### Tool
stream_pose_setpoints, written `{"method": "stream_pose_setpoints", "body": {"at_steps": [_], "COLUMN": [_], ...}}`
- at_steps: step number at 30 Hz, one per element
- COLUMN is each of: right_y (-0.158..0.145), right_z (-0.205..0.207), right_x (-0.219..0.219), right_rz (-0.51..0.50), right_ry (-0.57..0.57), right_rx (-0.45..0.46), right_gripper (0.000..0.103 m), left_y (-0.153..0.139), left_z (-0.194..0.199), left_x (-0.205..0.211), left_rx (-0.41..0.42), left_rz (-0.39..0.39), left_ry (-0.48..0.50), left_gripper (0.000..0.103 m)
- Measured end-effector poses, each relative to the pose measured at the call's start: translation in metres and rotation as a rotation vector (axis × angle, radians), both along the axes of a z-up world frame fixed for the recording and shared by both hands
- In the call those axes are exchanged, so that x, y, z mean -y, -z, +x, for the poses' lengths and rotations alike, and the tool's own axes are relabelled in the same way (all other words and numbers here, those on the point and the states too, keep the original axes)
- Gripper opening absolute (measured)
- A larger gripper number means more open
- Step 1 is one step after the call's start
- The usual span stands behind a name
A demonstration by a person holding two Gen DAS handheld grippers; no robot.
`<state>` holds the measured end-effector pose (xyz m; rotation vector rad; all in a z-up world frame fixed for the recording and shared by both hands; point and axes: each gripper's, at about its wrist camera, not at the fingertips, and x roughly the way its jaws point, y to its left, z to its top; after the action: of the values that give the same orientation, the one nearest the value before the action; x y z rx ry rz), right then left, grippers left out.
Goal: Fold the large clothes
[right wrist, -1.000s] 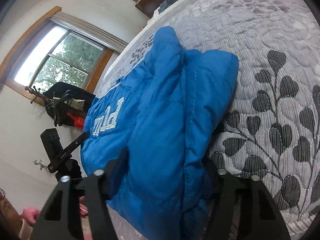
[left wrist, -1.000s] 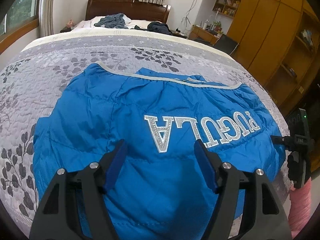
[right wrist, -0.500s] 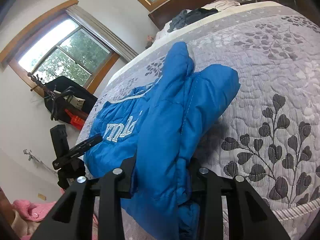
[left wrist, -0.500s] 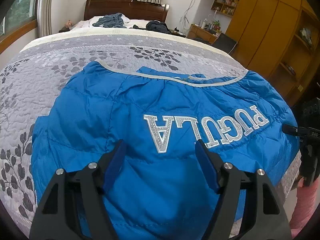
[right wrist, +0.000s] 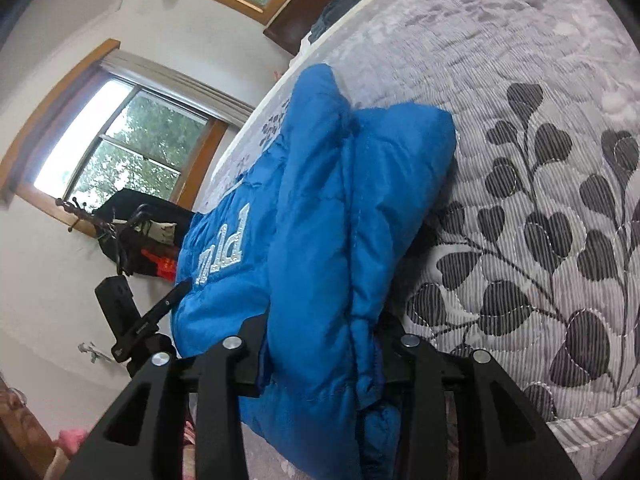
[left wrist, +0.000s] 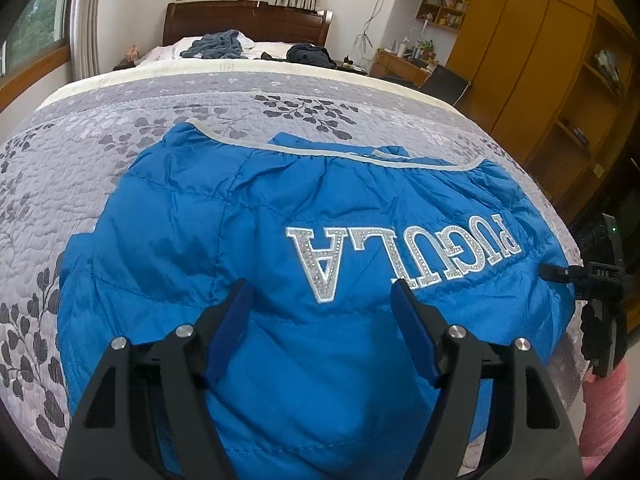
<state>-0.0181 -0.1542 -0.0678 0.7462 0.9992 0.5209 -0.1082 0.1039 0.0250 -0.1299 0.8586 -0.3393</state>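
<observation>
Right jaws apparently clamped on blue jacket (right wrist: 340,220) fold; left jaws wide above it

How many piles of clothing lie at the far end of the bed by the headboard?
2: a grey-blue pile on the left by the pillow, and a dark pile to its right. More may be hidden.

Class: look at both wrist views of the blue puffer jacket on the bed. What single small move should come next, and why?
Probably the right gripper should carry its pinched sleeve edge inward across the blue jacket. It is shut on bunched fabric at the jacket's side, while the left gripper hovers open over the flat back, free to steady it.
</observation>
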Motion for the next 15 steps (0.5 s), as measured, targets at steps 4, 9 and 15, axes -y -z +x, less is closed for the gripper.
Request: {"method": "stream_pose_setpoints", "body": {"at_steps": [4, 9, 15], "right_y": [-0.013, -0.047, -0.109], "right_z": [0.000, 0.003, 0.006], "right_x": [-0.007, -0.023, -0.065], "right_rz": [-0.044, -0.135, -0.294], "right_ry": [0.011, 0.017, -0.018], "right_rx": [-0.004, 0.001, 0.070], "right_gripper": [0.036, 0.033, 0.032], "left_y": [0.001, 0.003, 0.002], "left_z": [0.000, 0.000, 0.001], "left_x": [-0.002, -0.006, -0.011], "left_rx": [0.006, 0.012, 0.011], "left_rz": [-0.009, -0.020, -0.043], "left_ry": [0.003, 0.009, 0.017], "left_gripper": [0.073, 0.074, 0.074]}}
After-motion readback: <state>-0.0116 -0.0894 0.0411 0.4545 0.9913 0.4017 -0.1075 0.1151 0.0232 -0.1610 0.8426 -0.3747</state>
